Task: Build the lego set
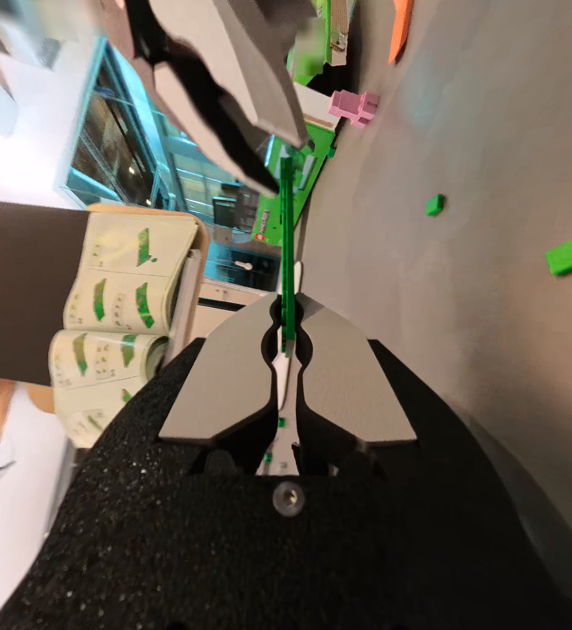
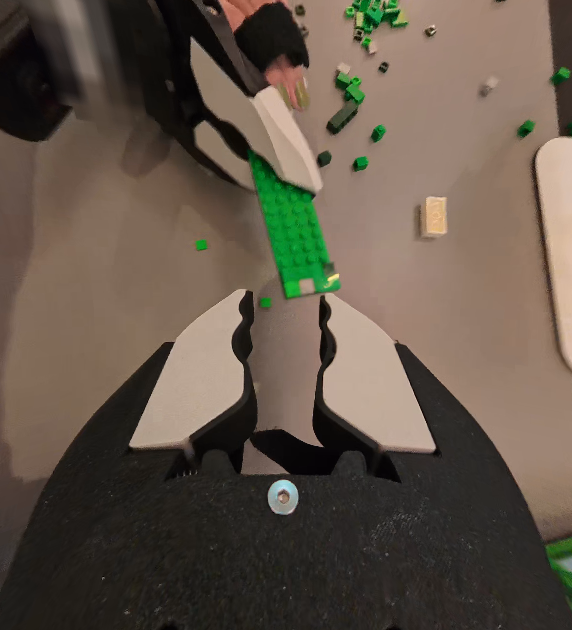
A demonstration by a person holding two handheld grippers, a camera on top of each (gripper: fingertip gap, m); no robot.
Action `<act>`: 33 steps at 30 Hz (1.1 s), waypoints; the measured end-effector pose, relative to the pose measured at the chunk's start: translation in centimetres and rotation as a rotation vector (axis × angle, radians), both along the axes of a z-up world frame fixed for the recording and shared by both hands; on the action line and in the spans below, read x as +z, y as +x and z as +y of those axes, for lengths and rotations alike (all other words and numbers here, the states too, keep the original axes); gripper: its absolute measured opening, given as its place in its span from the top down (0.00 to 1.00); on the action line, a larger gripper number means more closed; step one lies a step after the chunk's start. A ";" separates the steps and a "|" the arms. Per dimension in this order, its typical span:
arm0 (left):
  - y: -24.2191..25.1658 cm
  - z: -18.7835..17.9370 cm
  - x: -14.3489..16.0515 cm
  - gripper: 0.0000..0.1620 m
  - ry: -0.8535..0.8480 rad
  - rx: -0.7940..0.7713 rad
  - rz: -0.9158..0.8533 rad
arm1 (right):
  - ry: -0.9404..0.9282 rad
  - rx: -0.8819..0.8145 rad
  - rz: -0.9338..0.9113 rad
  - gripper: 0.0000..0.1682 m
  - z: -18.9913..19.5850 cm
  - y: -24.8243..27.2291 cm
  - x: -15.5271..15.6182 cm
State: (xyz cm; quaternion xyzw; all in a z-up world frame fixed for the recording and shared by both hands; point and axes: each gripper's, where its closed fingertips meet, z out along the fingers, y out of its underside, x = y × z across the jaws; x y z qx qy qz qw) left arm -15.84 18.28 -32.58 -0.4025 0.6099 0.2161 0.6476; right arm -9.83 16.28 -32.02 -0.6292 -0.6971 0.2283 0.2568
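— Above the grey table (image 2: 107,238), what's the left gripper (image 1: 286,306) got?
— Its fingers are clamped on one end of the long green plate (image 2: 294,231), held off the surface.
— And the right gripper (image 2: 286,300)?
— Fingers parted, holding nothing, just short of the plate's near end. Loose green bricks (image 2: 349,92) lie scattered farther off.

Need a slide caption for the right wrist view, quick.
Open right gripper faces the green plate held above the table by the left gripper.
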 end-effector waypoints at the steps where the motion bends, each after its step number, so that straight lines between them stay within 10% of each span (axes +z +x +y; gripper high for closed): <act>1: -0.3 -0.2 0.0 0.97 0.043 -0.004 0.028 | -0.037 -0.009 0.010 0.78 -0.8 0.5 -0.6; 10: -2.0 0.7 -1.4 0.97 0.109 -0.047 0.206 | -0.125 -0.065 0.011 0.85 -1.6 -0.4 -7.1; 33: 0.0 -1.0 -2.4 0.97 0.112 -0.162 0.237 | 0.047 0.091 0.038 0.96 -2.2 -2.1 -1.6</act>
